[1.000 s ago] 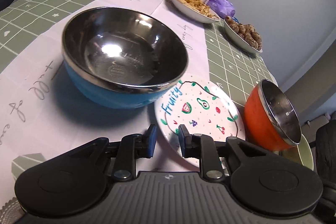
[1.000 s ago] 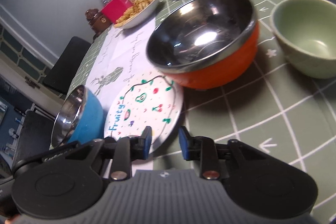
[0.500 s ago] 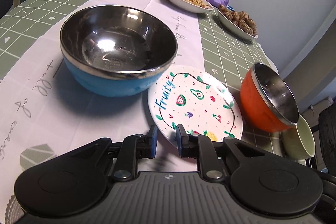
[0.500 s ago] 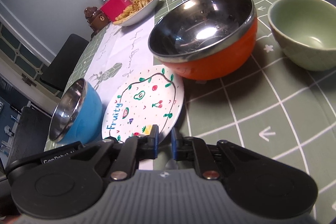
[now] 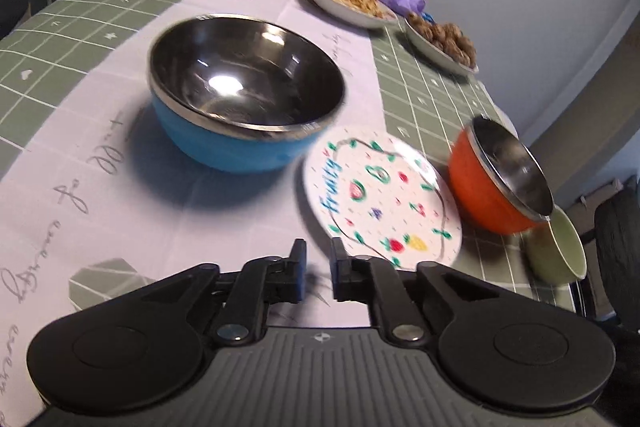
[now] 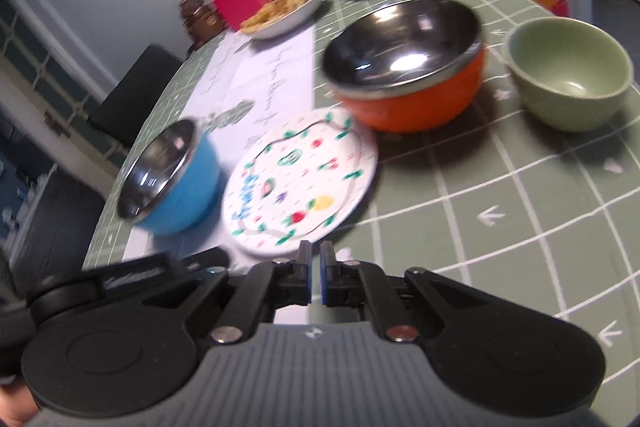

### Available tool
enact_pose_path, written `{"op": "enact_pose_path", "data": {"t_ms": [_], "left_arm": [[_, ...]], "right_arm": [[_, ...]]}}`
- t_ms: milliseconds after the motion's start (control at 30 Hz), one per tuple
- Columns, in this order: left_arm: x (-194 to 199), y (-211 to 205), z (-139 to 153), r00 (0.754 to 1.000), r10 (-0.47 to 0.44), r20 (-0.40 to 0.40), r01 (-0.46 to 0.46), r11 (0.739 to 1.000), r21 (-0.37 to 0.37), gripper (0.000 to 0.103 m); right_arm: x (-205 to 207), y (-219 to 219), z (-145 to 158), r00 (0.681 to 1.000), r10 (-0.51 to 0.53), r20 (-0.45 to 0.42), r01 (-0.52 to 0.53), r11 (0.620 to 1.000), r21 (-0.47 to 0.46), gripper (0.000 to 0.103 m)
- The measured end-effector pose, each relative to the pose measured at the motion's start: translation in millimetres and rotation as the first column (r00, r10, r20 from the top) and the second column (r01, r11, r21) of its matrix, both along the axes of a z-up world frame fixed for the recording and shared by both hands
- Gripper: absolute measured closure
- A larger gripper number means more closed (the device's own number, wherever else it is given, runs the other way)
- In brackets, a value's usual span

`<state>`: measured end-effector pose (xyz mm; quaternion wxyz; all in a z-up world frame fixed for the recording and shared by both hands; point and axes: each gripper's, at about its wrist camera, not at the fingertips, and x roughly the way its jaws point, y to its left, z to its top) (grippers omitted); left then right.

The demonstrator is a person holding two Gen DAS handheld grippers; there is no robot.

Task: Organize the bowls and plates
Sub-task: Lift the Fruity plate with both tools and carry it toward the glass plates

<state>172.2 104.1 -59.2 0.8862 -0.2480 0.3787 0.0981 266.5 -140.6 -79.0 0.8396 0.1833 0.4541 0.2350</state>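
We hold two grippers low over a counter covered in a green grid cloth with a white runner. The fruit-patterned plate (image 5: 382,195) is our landmark, lying flat just ahead of both grippers. To its left stands the blue steel-lined bowl (image 5: 246,95); to its right the orange steel-lined bowl (image 6: 404,65), then a pale green bowl (image 6: 568,67) beyond. Nothing is stacked yet, so we judge the organizing barely begun. The left gripper (image 5: 318,269) holds its fingers narrowly apart, empty; the right gripper (image 6: 314,275) has its fingers almost together, gripping nothing. Beyond the plate sit two food dishes, bottles and a grey wall.
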Motion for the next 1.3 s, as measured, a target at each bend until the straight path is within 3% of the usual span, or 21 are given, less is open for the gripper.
{"op": "enact_pose_path", "data": {"t_ms": [67, 233, 433, 533, 667, 933, 1167, 1233, 1300], "left_arm": [[0, 7, -1, 0.999, 0.017, 0.027, -0.017, 1.000, -0.001, 0.082], [8, 16, -7, 0.997, 0.031, 0.073, -0.027, 0.998, -0.061, 0.080], [23, 20, -14, 0.997, 0.062, 0.055, -0.058, 0.996, -0.068, 0.079], [28, 18, -17, 0.997, 0.050, 0.054, -0.047, 0.997, -0.054, 0.080], [30, 13, -18, 0.998, 0.016, 0.056, -0.013, 0.998, -0.057, 0.091], [22, 5, -9, 1.000, -0.003, -0.007, 0.003, 1.000, -0.025, 0.092], [1, 0, -6, 0.996, -0.078, -0.042, 0.076, 0.997, -0.030, 0.091], [-3, 1, -5, 0.996, -0.085, -0.026, 0.084, 0.996, -0.031, 0.089], [-5, 3, -2, 0.997, -0.076, 0.003, 0.076, 0.997, -0.007, 0.071]], "right_arm": [[7, -10, -5, 0.999, -0.049, -0.007, 0.050, 0.999, 0.017, 0.074], [27, -21, -17, 0.994, -0.104, -0.040, 0.106, 0.993, 0.059, 0.074], [42, -12, -23, 0.996, -0.081, -0.032, 0.083, 0.993, 0.089, 0.074], [47, -6, -26, 0.997, -0.069, -0.034, 0.072, 0.993, 0.093, 0.080], [46, -2, -28, 0.997, -0.066, -0.027, 0.068, 0.995, 0.072, 0.096], [35, -3, -24, 0.997, -0.061, -0.053, 0.064, 0.997, 0.040, 0.096], [9, -12, -18, 0.993, -0.063, -0.104, 0.064, 0.998, 0.013, 0.096], [8, -16, -17, 0.991, -0.066, -0.112, 0.069, 0.997, 0.018, 0.090], [6, -20, -16, 0.993, -0.072, -0.091, 0.074, 0.997, 0.018, 0.082]]}}
